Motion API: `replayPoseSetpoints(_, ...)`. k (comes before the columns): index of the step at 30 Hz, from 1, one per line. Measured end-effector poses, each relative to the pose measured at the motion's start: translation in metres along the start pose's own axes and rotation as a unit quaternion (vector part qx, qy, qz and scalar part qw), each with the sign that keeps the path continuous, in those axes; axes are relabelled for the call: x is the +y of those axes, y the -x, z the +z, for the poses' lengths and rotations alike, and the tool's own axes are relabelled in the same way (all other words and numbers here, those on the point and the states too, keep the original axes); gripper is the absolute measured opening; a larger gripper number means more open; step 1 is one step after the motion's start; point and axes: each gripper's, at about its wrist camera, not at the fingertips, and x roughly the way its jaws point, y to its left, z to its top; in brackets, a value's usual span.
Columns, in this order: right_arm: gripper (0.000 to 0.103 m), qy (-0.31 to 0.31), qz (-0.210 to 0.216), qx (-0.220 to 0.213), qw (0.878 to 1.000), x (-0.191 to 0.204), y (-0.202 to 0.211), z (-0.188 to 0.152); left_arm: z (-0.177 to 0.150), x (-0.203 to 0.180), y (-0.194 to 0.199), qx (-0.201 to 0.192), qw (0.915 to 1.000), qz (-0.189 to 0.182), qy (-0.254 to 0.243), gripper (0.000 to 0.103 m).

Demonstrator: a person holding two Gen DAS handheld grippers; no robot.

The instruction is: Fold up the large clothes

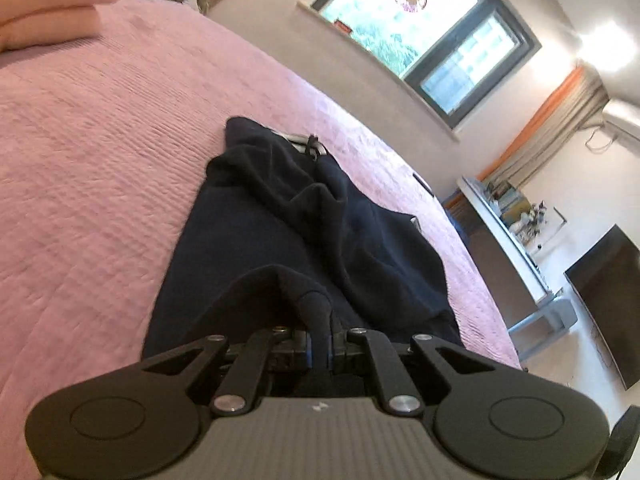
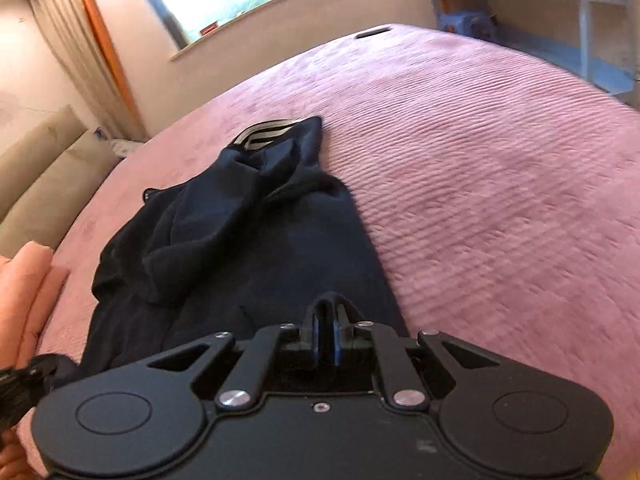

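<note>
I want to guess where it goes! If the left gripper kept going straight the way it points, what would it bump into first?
Probably the rumpled dark navy garment spread on the pink quilted bedspread. The left gripper already has its jaws shut on a fold of that cloth, so more cloth lies straight ahead, though depth is unclear.

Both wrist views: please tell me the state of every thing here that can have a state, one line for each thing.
left gripper: shut on a fold of the dark garment.
right gripper: shut on a fold of the dark garment.
dark garment: on the bed, near edge pinched up, far part crumpled.
pink bedspread: spread flat over the bed.
folded pink blanket: folded, lying at the bed's edge.
window: appears closed, curtains drawn aside.
</note>
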Motion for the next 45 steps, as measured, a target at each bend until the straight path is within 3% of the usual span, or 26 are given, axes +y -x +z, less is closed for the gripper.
replayPoseSetpoints(6,0.009,-0.027,0.024,-0.04,0.999,0.009,-0.006,0.051,0.048,-0.017,-0.031,0.017,0.9997,0.006,0.019,0.007)
replayPoseSetpoints(12,0.01,-0.01,0.037,-0.088,0.995,0.034,-0.046,0.143,0.139,-0.051,-0.07,-0.022,0.9997,0.012,0.0,0.01)
replayPoseSetpoints(14,0.022,-0.009,0.021,-0.085,0.996,0.041,-0.077,0.169,0.168,-0.051,-0.1,-0.037,0.9991,0.021,-0.007,0.019)
replayPoseSetpoints(16,0.051,-0.009,0.001,-0.051,0.999,0.046,-0.105,0.191,0.187,-0.046,-0.125,-0.035,0.9984,0.045,0.0,0.052)
replayPoseSetpoints(17,0.054,-0.006,-0.002,-0.036,0.999,0.047,-0.113,0.196,0.192,-0.042,-0.134,-0.033,0.9979,0.056,0.007,0.055)
replayPoseSetpoints(20,0.061,0.022,-0.013,-0.022,0.999,0.048,-0.116,0.194,0.196,-0.029,-0.142,-0.019,0.9975,0.061,0.029,0.055)
replayPoseSetpoints(21,0.069,0.036,-0.025,-0.015,0.999,0.049,-0.118,0.193,0.196,-0.026,-0.143,-0.011,0.9969,0.073,0.026,0.055)
replayPoseSetpoints(23,0.07,0.065,-0.039,0.01,0.997,0.049,-0.125,0.19,0.197,-0.024,-0.144,-0.001,0.9954,0.096,0.007,0.055)
replayPoseSetpoints(30,0.069,0.113,-0.033,0.071,0.991,0.053,-0.182,0.206,0.214,-0.016,-0.187,0.073,0.9883,0.107,-0.081,0.057)
replayPoseSetpoints(32,0.069,0.103,-0.027,0.091,0.99,0.046,-0.206,0.212,0.22,-0.008,-0.201,0.093,0.9881,0.094,-0.078,0.059)
replayPoseSetpoints(35,0.069,0.082,-0.036,0.115,0.989,0.031,-0.232,0.218,0.237,0.014,-0.213,0.111,0.9927,0.043,-0.018,0.063)
replayPoseSetpoints(40,0.069,0.029,-0.039,0.15,0.988,0.009,-0.248,0.214,0.246,0.016,-0.239,0.138,0.9857,0.07,-0.066,0.066)
replayPoseSetpoints(45,0.07,0.007,-0.031,0.158,0.987,0.009,-0.256,0.212,0.251,0.032,-0.264,0.191,0.9815,-0.016,-0.003,0.071)
